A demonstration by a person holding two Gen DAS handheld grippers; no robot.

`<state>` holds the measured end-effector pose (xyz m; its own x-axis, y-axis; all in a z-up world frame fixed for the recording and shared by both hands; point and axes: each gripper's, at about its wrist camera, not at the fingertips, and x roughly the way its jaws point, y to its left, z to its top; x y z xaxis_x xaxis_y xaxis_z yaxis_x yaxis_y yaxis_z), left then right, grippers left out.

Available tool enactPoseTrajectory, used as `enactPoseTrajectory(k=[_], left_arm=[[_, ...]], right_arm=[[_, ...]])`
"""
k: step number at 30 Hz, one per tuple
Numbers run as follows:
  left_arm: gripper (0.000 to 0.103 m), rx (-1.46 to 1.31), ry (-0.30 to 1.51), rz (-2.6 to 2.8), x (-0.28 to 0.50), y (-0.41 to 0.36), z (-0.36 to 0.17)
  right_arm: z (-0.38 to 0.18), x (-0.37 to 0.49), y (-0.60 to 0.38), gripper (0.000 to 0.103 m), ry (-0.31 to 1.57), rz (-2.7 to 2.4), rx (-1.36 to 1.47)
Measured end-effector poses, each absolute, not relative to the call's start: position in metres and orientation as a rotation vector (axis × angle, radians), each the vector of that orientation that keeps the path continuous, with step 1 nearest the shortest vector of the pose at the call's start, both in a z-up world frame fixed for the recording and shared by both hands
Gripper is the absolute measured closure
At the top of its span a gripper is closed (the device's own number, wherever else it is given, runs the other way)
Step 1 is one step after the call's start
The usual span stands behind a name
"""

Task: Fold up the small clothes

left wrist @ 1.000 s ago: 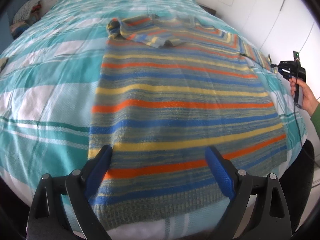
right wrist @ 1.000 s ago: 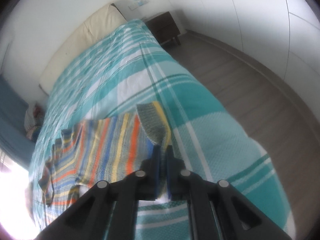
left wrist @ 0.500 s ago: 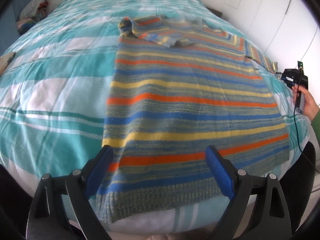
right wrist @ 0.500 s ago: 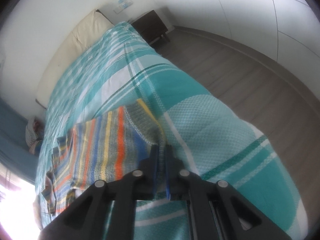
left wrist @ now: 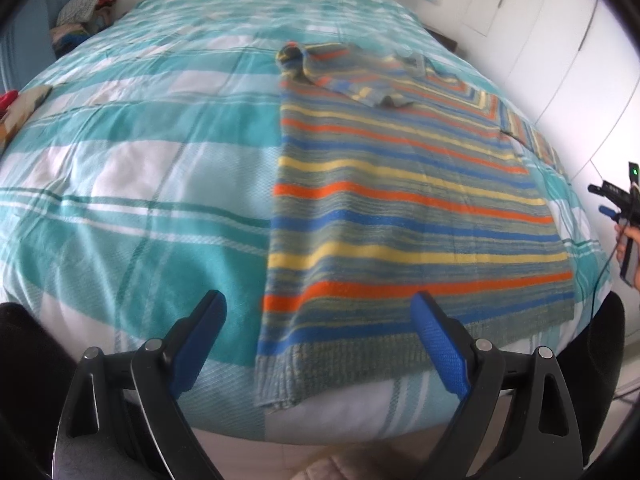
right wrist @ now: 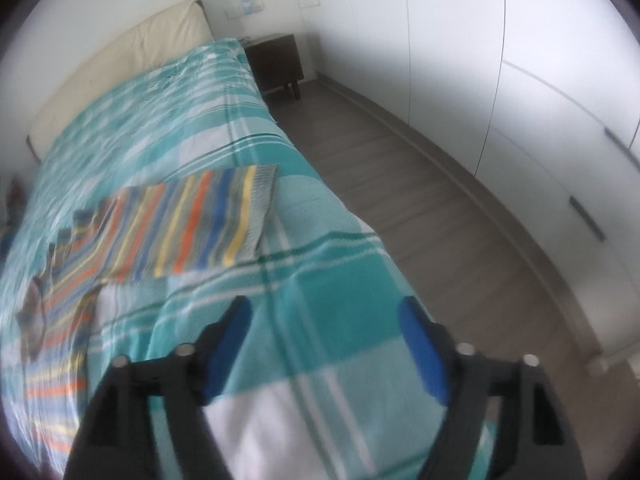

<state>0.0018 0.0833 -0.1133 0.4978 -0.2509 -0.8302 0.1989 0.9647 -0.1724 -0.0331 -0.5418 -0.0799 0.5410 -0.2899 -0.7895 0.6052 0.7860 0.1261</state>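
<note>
Now both claws stand apart and empty over the teal-and-white checked bed (left wrist: 132, 184), the multicoloured striped knit sweater (left wrist: 400, 216) lying flat just ahead of the left claw (left wrist: 320, 334) and well ahead-left of the right claw (right wrist: 324, 344), so each should probably pinch one hem corner squarely before folding.

Striped sweater (left wrist: 400, 216): horizontal bands of orange, yellow and blue on a grey-green ground, with a plain grey-green ribbed hem nearest the left gripper (left wrist: 320, 320). Bedspread (left wrist: 132, 184) beneath and ahead of both grippers: turquoise and white plaid crossed by thin dark green lines. Both grippers: black bodies with blue finger pads (right wrist: 420, 340). Headboard (right wrist: 120, 68) far ahead of the right gripper (right wrist: 324, 332): cream. Nightstand (right wrist: 276, 64): dark brown.
</note>
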Motion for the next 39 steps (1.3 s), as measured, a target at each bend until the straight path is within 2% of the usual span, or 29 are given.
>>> enactPoseTrajectory(k=[13, 19, 39], left_arm=[[0.009, -0.053, 0.995, -0.273, -0.003, 0.090, -0.105], [0.009, -0.039, 1.002, -0.269, -0.004, 0.088, -0.105], [0.009, 0.001, 0.993, -0.287, -0.005, 0.078, -0.090]], right_arm=[[-0.054, -0.042, -0.374, 0.023, 0.857, -0.227, 0.172], [-0.059, -0.035, -0.308, 0.023, 0.851, -0.074, 0.088], [-0.099, -0.050, -0.251, 0.023, 0.842, 0.063, 0.042]])
